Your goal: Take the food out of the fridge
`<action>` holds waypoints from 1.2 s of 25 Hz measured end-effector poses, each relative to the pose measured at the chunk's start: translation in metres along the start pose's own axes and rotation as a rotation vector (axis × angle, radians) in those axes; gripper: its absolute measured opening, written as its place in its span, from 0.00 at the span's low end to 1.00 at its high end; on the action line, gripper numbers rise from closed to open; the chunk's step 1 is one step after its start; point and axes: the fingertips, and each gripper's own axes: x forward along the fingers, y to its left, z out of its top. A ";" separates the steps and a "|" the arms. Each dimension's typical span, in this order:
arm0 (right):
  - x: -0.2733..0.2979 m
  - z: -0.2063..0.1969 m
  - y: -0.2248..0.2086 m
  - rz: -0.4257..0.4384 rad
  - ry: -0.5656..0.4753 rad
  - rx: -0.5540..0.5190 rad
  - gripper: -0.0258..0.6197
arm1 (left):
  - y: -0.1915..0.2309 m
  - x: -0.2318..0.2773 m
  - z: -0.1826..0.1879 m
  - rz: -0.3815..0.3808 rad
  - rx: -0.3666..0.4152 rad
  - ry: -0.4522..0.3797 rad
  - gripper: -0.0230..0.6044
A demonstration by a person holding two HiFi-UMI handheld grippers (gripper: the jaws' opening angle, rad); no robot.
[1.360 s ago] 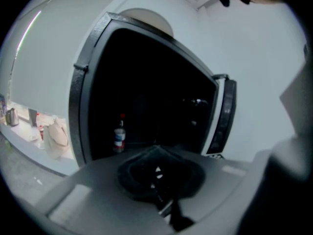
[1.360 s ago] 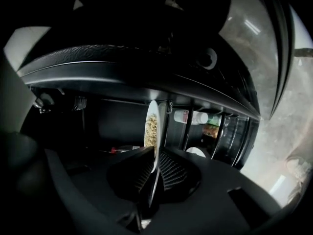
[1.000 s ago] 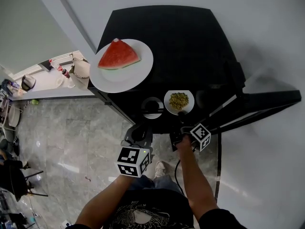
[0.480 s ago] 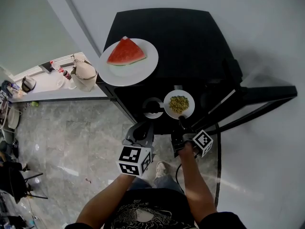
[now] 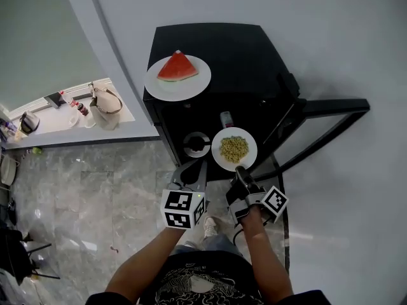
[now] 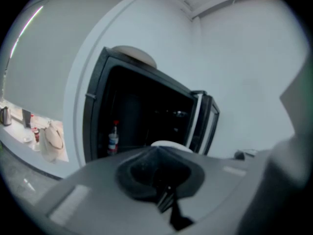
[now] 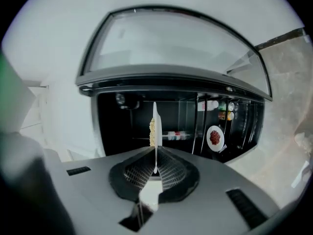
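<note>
**Head view.** There are two grippers and two plates. The right gripper [image 5: 240, 170] is clamped on the near rim of a small round white plate [image 5: 249, 146]. That plate holds one heap of yellowish grains [image 5: 233, 148] and hangs just ahead of the gripper's tips, in front of the fridge opening. The black box-shaped fridge [image 5: 241, 62] stands ahead of both grippers. On its top, well beyond the tips and off to their left, lies a large round white plate [image 5: 162, 88] carrying one red watermelon wedge [image 5: 177, 67]. The black-framed glass door [image 5: 334, 105] stands open to the right of the right gripper. The left gripper [image 5: 189, 169] sits close beside the right one, on its left.

**Left gripper view.** Its jaws are together with nothing between them. One red-capped bottle [image 6: 113, 138] stands in the dark interior, ahead and to the left of the tips.

**Right gripper view.** The pads pinch the small plate, seen edge-on, with the grains on its left face. Inside the fridge, ahead and to the right, sits one small white plate of red food [image 7: 214, 137]. One bottle lying on its side [image 7: 174, 135] is just beyond the held plate.
</note>
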 end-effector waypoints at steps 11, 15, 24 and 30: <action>-0.084 -0.025 0.118 0.076 -0.005 -0.020 0.05 | -0.029 -0.032 0.036 -0.063 0.005 -0.041 0.04; -0.089 -0.027 0.167 0.127 0.011 -0.048 0.05 | -0.033 -0.042 0.061 -0.077 0.025 -0.077 0.04; -0.043 -0.007 0.236 0.171 0.027 -0.104 0.05 | -0.031 -0.054 0.082 -0.066 0.029 -0.120 0.04; 0.064 0.026 0.245 0.111 0.032 -0.100 0.05 | 0.013 -0.010 0.105 -0.020 0.016 -0.114 0.04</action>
